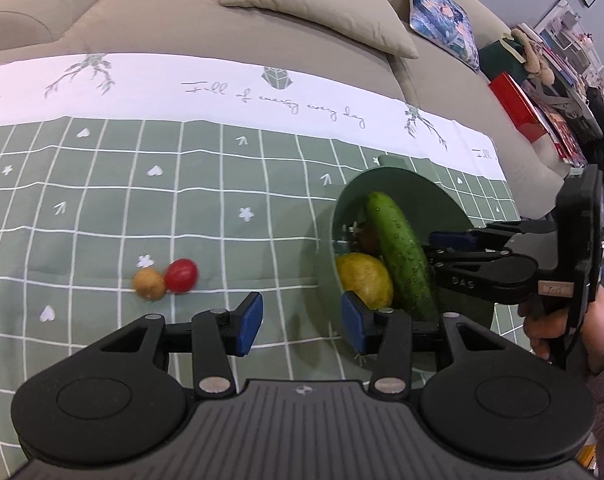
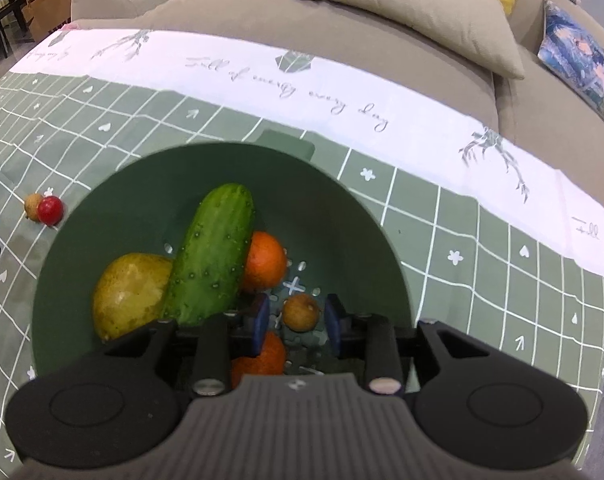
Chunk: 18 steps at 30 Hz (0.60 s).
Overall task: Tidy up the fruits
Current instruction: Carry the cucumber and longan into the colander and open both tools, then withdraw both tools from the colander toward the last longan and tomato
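**Five pieces in the bowl, two loose on the cloth**

From the right wrist view we look straight down into the green bowl and can count everything in it: one cucumber, one yellow-green pear, two oranges, one beyond the left finger tip and another beneath that finger, and one small tan round fruit. The tan fruit lies on the perforated bowl floor between the fingers of the right gripper; the blue pads stand apart on either side of it, with a gap showing on each side, so it is not clamped.

The left wrist view shows less of the bowl's contents: only the cucumber, the pear and a sliver of orange behind them. It does show the right gripper reaching in from the right, a hand on its handle.

The left gripper hangs over the checked green tablecloth on the tabletop, fingers apart and holding nothing. Ahead and left of its left finger lie two small fruits, touching: one red and glossy, one tan and rough. The bowl is just ahead of its right finger.
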Each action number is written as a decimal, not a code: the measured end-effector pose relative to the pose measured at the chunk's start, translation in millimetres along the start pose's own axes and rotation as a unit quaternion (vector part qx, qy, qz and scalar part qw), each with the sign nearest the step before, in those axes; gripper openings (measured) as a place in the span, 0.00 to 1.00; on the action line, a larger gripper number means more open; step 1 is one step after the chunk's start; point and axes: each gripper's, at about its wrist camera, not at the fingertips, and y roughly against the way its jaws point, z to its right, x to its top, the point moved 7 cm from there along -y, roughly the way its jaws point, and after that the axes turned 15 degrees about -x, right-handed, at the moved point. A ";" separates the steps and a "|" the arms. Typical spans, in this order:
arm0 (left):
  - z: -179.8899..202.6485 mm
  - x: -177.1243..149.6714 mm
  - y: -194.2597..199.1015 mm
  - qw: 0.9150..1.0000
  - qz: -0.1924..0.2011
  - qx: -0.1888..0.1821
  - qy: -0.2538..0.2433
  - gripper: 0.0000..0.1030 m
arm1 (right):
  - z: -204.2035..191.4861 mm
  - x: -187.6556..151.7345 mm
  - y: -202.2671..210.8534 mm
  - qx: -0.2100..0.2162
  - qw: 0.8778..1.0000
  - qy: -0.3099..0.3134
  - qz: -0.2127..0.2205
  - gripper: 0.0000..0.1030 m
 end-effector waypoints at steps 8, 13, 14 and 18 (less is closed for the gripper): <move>-0.2 -6.4 27.1 0.999 0.017 0.016 -0.028 0.50 | -2.9 6.7 44.5 -0.021 0.999 -0.004 0.030 0.38; 2.0 -12.9 44.3 0.998 0.030 0.026 -0.046 0.50 | -17.4 9.9 86.3 -0.012 0.998 -0.017 0.065 0.44; 2.4 -14.7 47.7 0.998 0.032 0.028 -0.051 0.50 | -22.2 9.4 95.4 -0.009 0.997 -0.023 0.073 0.45; 2.0 -22.4 59.7 0.996 0.051 0.031 -0.068 0.50 | -43.8 3.5 122.6 0.012 0.993 -0.058 0.097 0.47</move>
